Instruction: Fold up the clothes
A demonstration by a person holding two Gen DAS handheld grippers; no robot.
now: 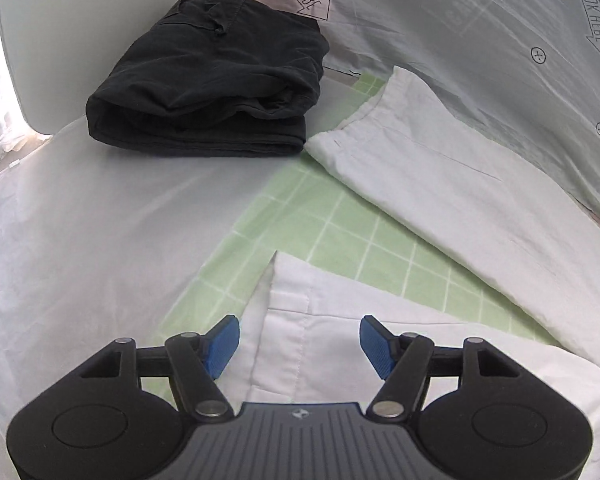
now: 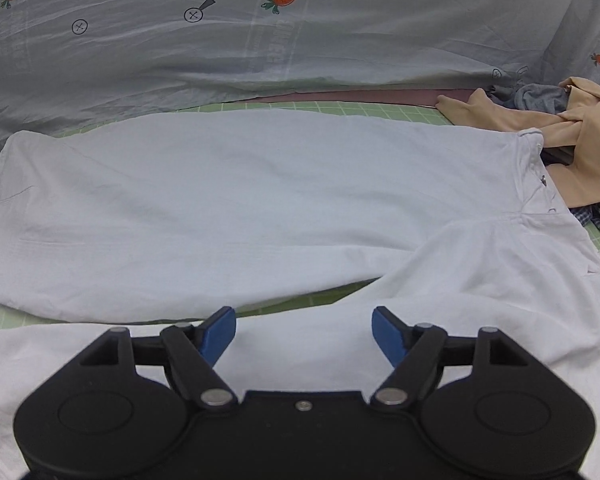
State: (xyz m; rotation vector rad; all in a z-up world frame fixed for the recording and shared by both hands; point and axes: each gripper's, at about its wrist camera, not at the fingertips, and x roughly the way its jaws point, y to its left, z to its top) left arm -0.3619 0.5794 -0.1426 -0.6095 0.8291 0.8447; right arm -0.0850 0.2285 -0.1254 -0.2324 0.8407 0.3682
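Note:
White trousers (image 2: 236, 208) lie spread on a green checked mat (image 1: 340, 220), both legs stretched out with a gap of mat between them. In the left wrist view the far leg (image 1: 440, 184) runs diagonally, its cuff toward the black garment, and the near leg's hem (image 1: 300, 312) lies just ahead of my left gripper (image 1: 299, 338). That gripper is open with nothing between its blue pads. My right gripper (image 2: 303, 330) is open too, hovering over the near leg (image 2: 440, 312) close to the crotch. The waistband (image 2: 536, 176) sits at the right.
A folded black garment (image 1: 212, 84) rests at the back left on a white sheet (image 1: 80, 232). A pale printed quilt (image 2: 260, 40) banks up behind the mat. A heap of beige, grey and checked clothes (image 2: 572, 132) lies at the right edge beside the waistband.

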